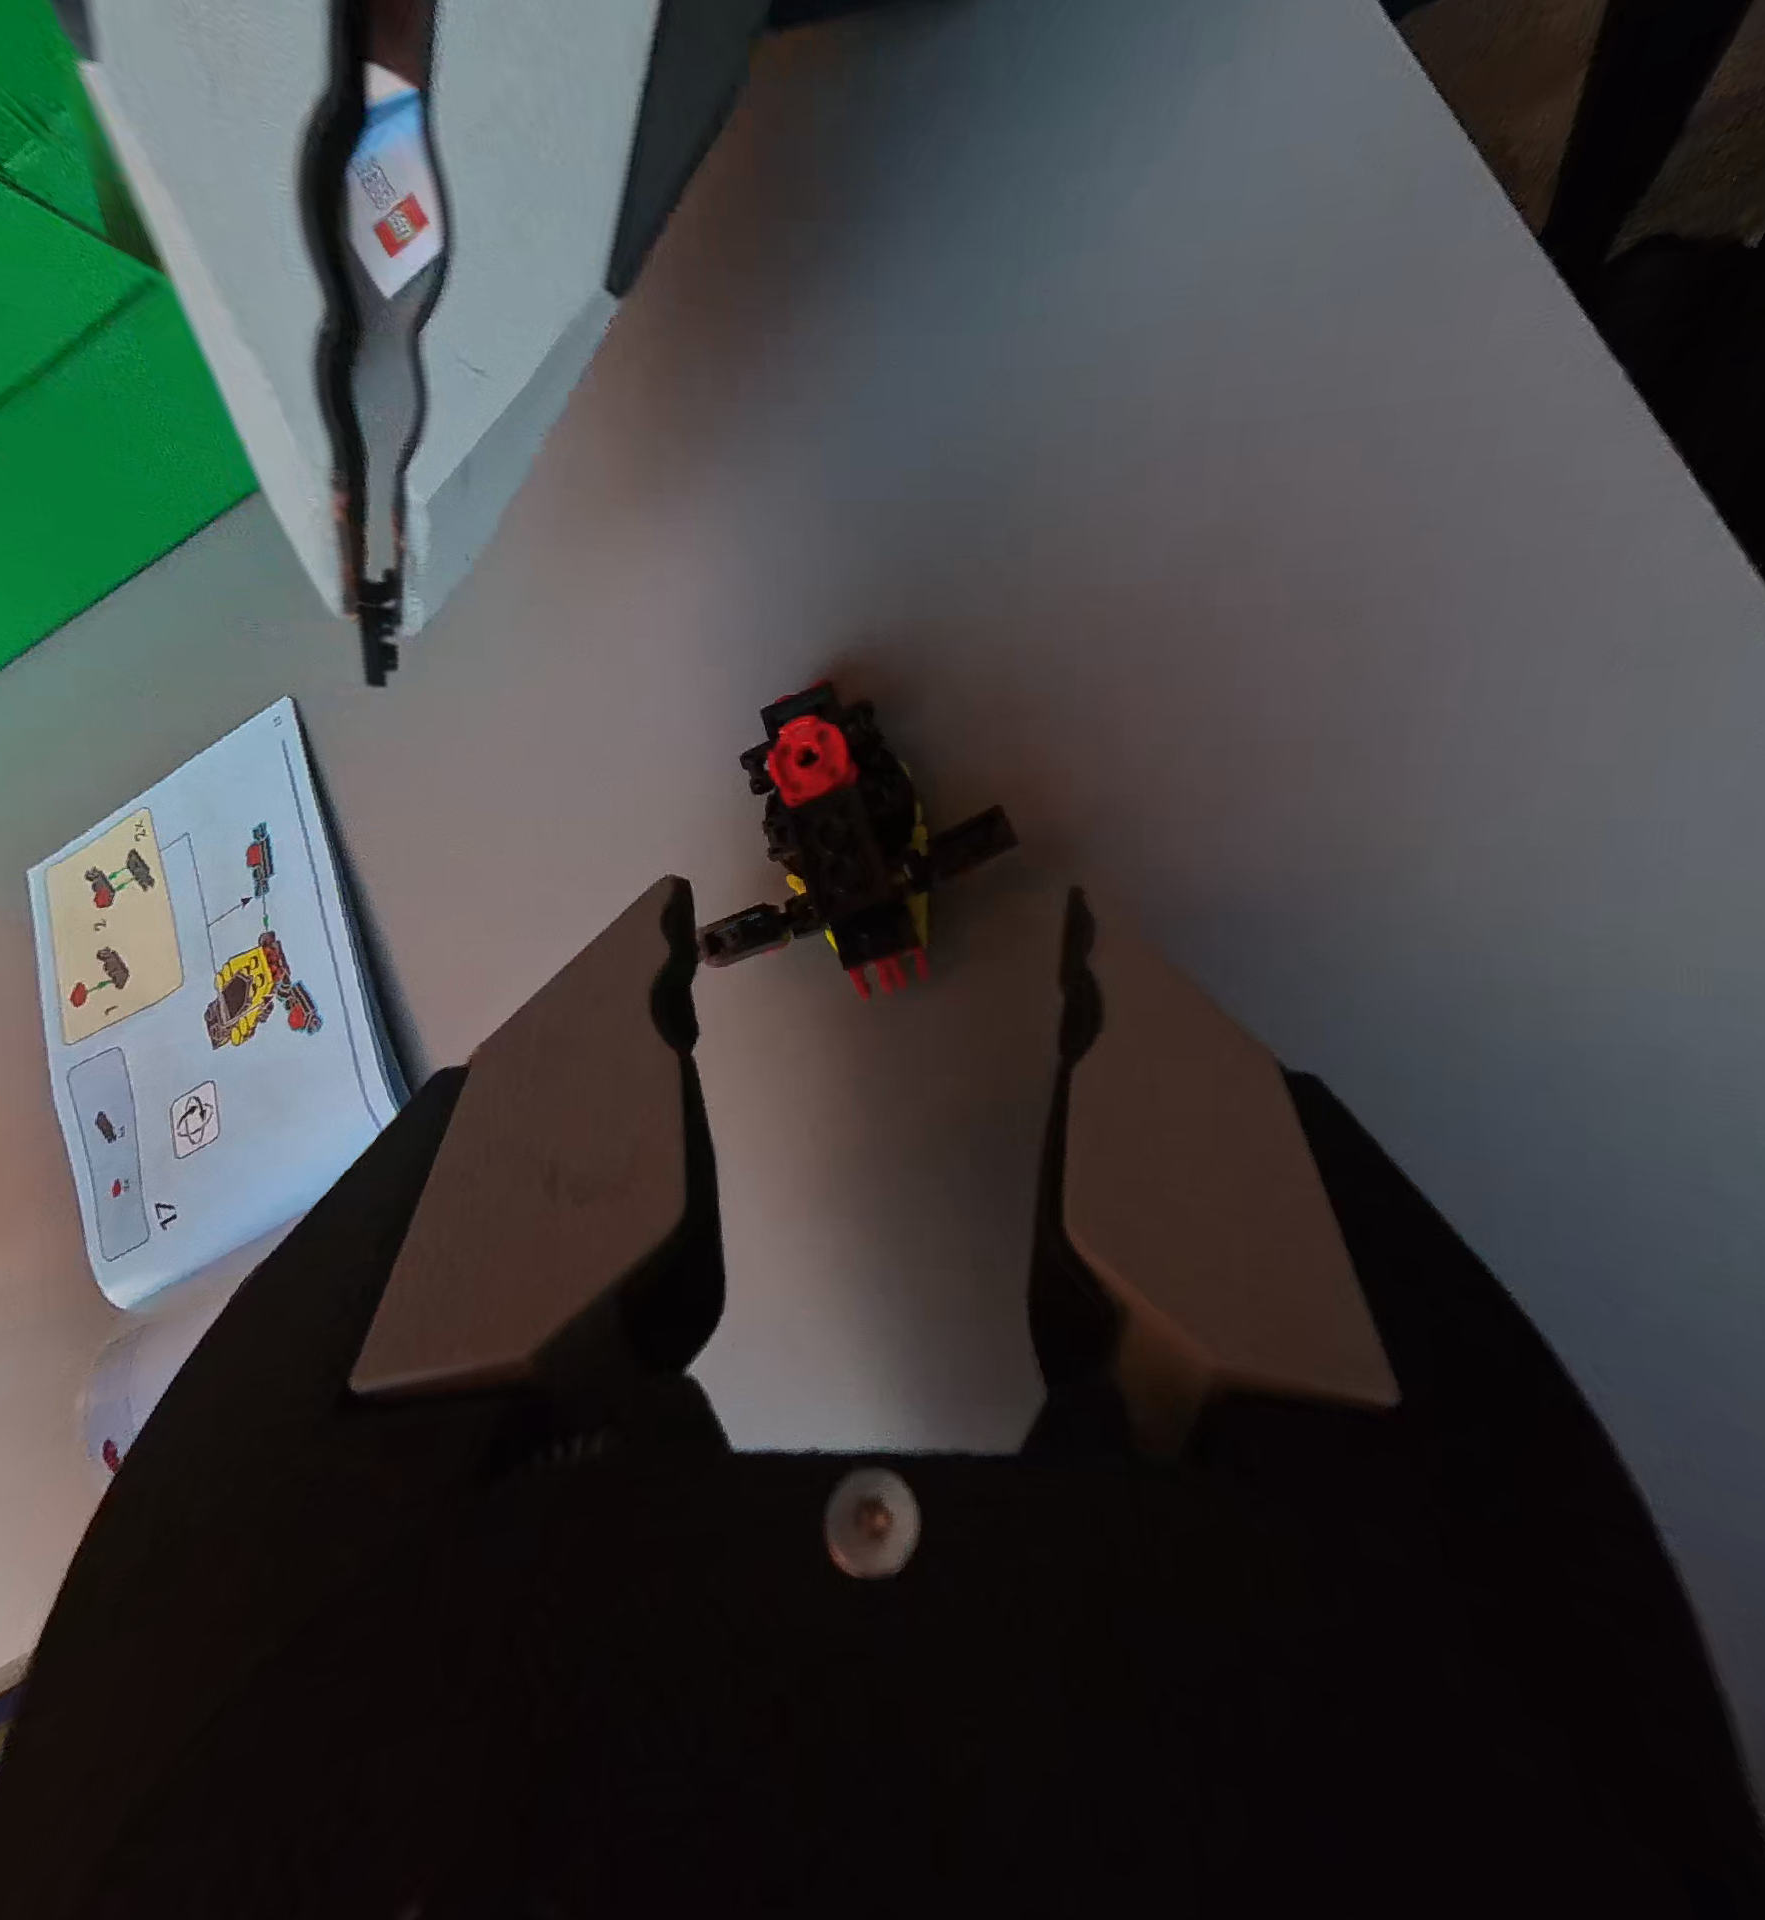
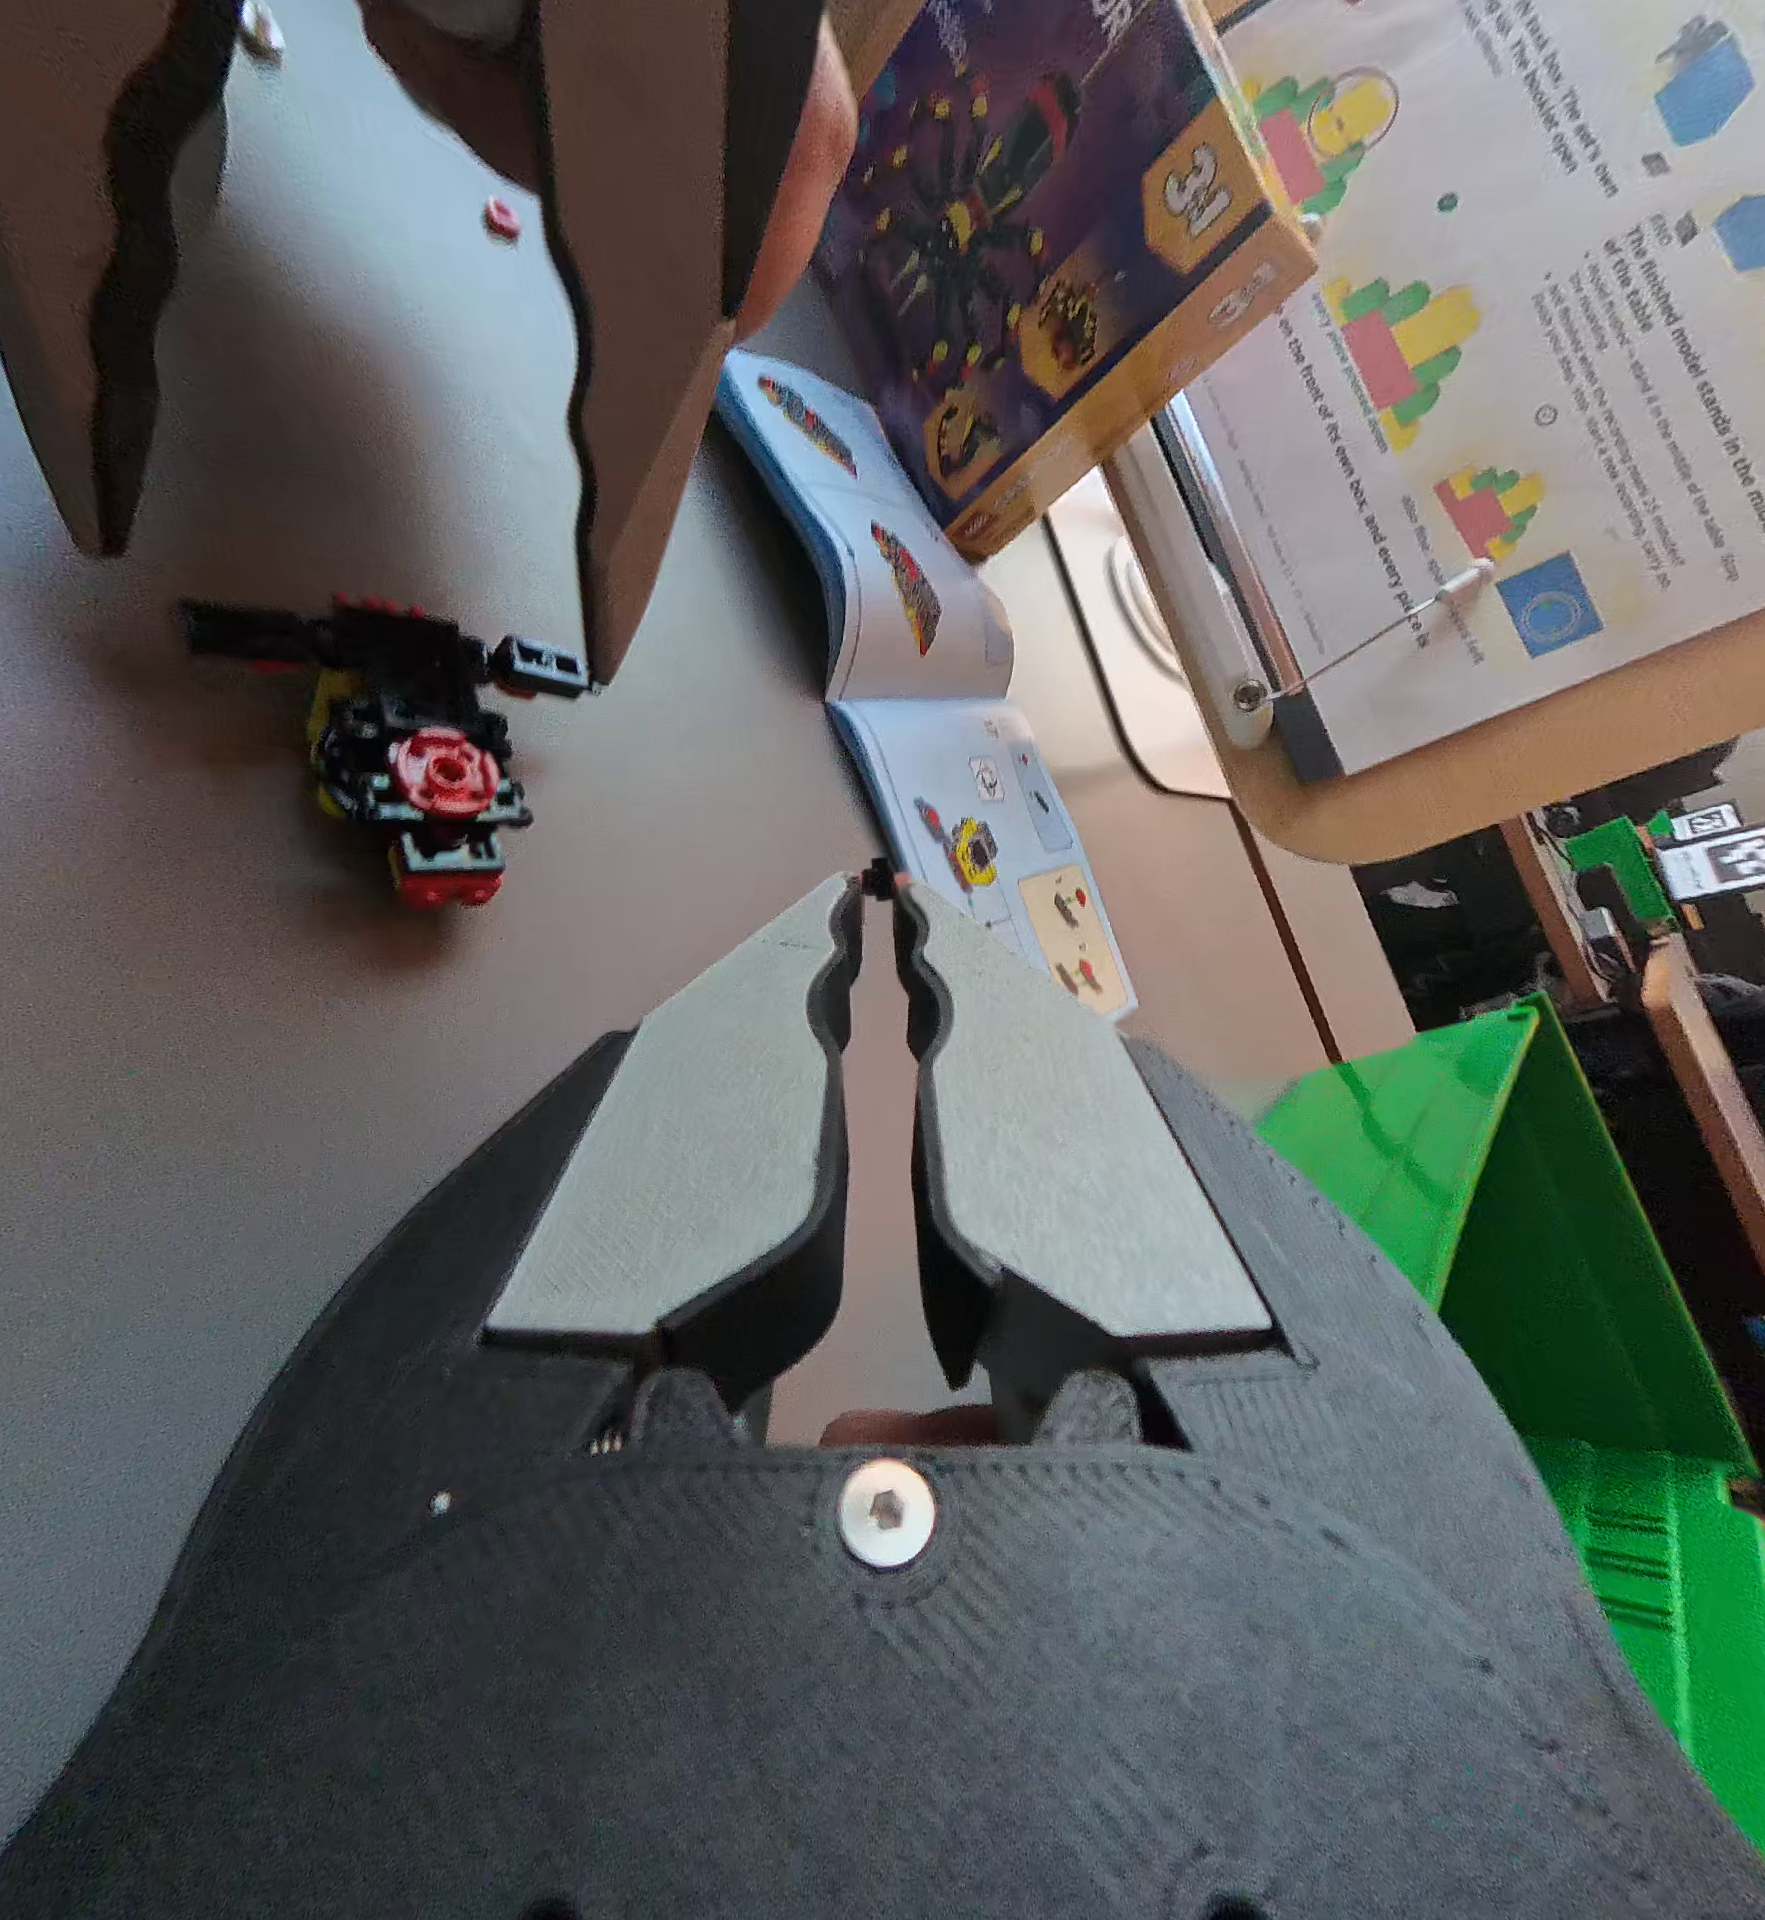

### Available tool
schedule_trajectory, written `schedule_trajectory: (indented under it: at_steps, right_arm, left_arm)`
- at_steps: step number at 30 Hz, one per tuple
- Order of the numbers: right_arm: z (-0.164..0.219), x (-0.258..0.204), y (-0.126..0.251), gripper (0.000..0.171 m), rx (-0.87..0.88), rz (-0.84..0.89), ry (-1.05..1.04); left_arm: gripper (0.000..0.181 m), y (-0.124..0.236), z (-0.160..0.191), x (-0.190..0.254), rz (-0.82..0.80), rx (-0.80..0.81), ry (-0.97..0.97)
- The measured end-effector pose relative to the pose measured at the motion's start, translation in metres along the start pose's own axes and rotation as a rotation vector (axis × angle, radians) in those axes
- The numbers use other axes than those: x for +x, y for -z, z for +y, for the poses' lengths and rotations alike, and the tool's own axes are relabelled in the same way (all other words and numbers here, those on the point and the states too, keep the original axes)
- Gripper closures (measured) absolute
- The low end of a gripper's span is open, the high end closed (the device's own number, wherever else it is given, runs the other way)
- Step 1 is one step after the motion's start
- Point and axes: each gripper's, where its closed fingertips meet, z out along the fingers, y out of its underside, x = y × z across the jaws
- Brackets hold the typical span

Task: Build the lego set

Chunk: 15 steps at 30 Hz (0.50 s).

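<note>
Black-and-red lego model point(image 1: 847, 842) lies on grey table point(image 1: 1273, 520), just ahead of left gripper point(image 1: 878, 914), jaws spread. Right gripper point(image 2: 880, 894) pinches tiny dark piece point(image 2: 879, 879). Risk: shallow tip grip, piece may slip; unheld model may slide when pressed.

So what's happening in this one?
A person is part-way through a lego build with two handheld grippers. The half-built black, yellow and red model sits on the grey table. The left gripper is open, its tips close to the model, one finger beside a side arm of it. The right gripper is shut on a small dark piece, held away from the model over the open booklet. The set's box and a green bin are off to the side.
</note>
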Motion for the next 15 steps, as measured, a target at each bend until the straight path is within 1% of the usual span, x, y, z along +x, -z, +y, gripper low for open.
schedule_trajectory:
  at_steps: [2,3,5,7,9,11,15]
  right_arm:
    - [0.010,-0.006,0.003,0.168,-0.052,0.032,0.043]
    - [0.015,-0.008,0.003,0.168,-0.086,0.050,0.070]
    - [0.025,-0.014,0.000,0.168,-0.163,0.072,0.141]
    - [0.029,-0.021,-0.004,0.169,-0.208,0.076,0.210]
    - [0.030,-0.024,-0.005,0.169,-0.226,0.081,0.241]
    - [0.027,-0.027,-0.006,0.169,-0.214,0.068,0.231]
    - [0.029,-0.030,-0.006,0.169,-0.217,0.059,0.226]
  left_arm:
    - [0.098,0.000,-0.004,-0.006,-0.029,0.009,0.058]
    - [0.095,0.000,-0.007,-0.014,-0.058,0.017,0.128]
    - [0.088,-0.003,-0.010,-0.019,-0.064,0.029,0.277]
    - [0.083,-0.006,-0.009,-0.022,-0.085,0.026,0.366]
    - [0.082,-0.008,-0.006,-0.022,-0.106,0.014,0.389]
    - [0.081,-0.011,-0.002,-0.022,-0.131,0.000,0.397]
    - [0.086,-0.019,0.006,-0.015,-0.122,-0.056,0.339]
